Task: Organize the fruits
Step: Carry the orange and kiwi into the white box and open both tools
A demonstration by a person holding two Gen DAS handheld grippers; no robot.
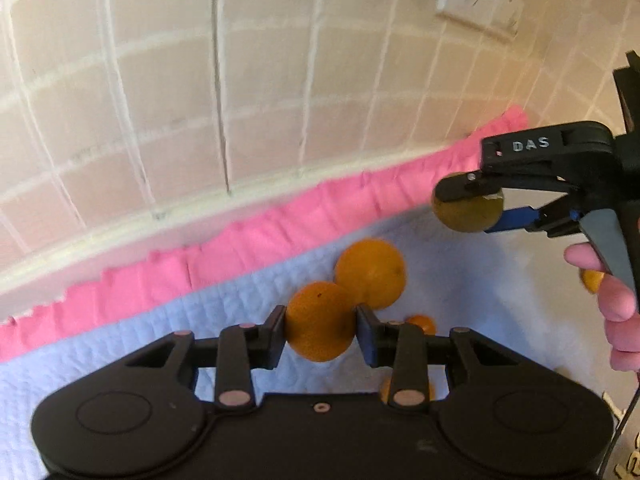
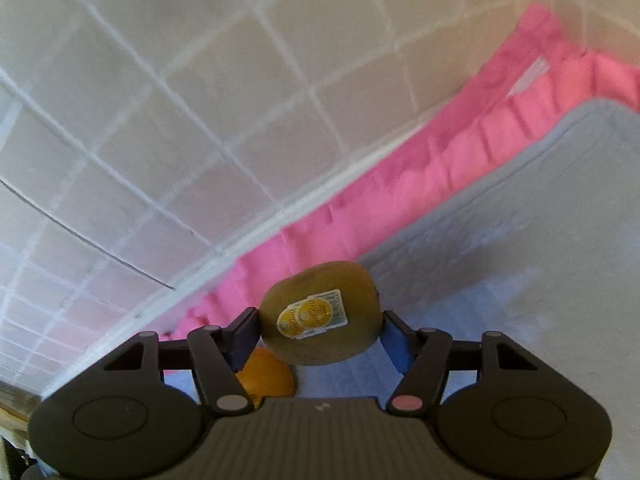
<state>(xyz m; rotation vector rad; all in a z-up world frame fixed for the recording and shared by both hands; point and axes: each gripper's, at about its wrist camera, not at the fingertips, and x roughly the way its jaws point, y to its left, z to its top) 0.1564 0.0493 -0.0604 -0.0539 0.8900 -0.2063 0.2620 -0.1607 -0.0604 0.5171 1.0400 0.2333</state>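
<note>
While both carries hang mid-air, sorting looks barely halfway. Left gripper (image 1: 320,330) clamped on an orange (image 1: 319,322); right gripper (image 2: 320,330) clamped on a stickered kiwi (image 2: 320,312). Another orange (image 1: 370,273) at one o'clock, smaller citrus (image 1: 422,323) at three, left on the quilted cloth (image 1: 120,344).

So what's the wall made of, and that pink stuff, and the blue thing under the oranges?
Wall: looks like glazed ceramic tile, with pale grout lines. Pink stuff: probably soft cloth or foam; matte and ridged. Blue thing under the oranges: likely quilted fabric, showing stitched dimples.
</note>
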